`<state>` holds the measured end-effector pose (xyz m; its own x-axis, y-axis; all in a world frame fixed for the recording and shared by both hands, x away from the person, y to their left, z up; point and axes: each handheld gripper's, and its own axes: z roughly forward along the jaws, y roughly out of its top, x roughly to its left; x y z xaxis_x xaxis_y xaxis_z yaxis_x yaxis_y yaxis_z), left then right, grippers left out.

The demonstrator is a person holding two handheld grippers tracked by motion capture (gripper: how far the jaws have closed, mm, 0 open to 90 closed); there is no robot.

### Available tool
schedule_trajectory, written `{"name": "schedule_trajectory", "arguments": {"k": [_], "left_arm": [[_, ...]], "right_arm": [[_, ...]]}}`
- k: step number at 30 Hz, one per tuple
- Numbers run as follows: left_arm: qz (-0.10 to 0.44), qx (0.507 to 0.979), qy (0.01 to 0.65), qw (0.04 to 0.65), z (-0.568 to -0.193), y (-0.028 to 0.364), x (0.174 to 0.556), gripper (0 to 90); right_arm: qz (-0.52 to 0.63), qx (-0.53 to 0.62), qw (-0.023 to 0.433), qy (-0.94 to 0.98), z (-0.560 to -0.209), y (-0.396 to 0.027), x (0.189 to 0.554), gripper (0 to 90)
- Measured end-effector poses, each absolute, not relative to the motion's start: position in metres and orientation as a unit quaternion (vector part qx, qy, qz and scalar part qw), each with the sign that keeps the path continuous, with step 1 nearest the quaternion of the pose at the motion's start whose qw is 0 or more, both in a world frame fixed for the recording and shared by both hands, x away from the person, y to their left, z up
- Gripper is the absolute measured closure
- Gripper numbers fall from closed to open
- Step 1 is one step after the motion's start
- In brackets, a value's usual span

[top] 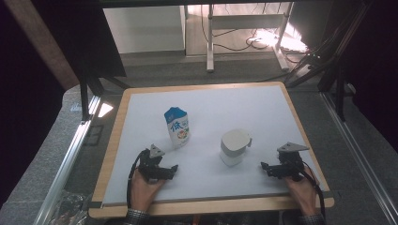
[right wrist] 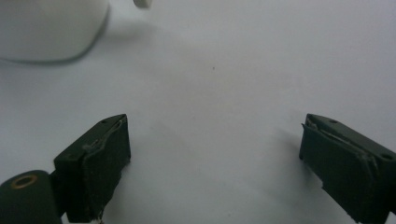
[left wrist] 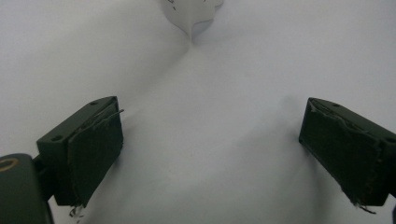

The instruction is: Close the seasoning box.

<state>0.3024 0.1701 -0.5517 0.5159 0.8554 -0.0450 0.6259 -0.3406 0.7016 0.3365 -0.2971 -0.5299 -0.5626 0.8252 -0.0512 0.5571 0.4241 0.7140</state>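
Note:
A blue and white carton (top: 177, 127) stands upright on the white table top (top: 211, 108), left of centre. To its right sits a white lidded container (top: 234, 147). My left gripper (top: 172, 170) rests low near the front edge, below the carton, with its jaws wide apart and nothing between them (left wrist: 210, 154). The carton's bottom corner (left wrist: 191, 14) shows at the top of the left gripper view. My right gripper (top: 265, 168) sits to the right of the container, jaws wide and empty (right wrist: 215, 163). The container's base (right wrist: 51, 28) is at the upper left of the right gripper view.
The table has a wooden rim (top: 110, 154). Beyond its far edge lie a dark floor, metal desk legs (top: 210, 42) and cables (top: 244, 44). Metal rails (top: 70, 159) run along both sides of the table.

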Motion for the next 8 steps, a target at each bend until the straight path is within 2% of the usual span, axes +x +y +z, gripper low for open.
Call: {"name": "schedule_trajectory", "arguments": {"k": [8], "left_arm": [[0.168,0.801,0.462,0.340,-0.5518,0.1700,0.3024,6.0]], "right_arm": [[0.332,0.422,0.202,0.819,-0.5306,-0.2972,0.3361,7.3]]}}
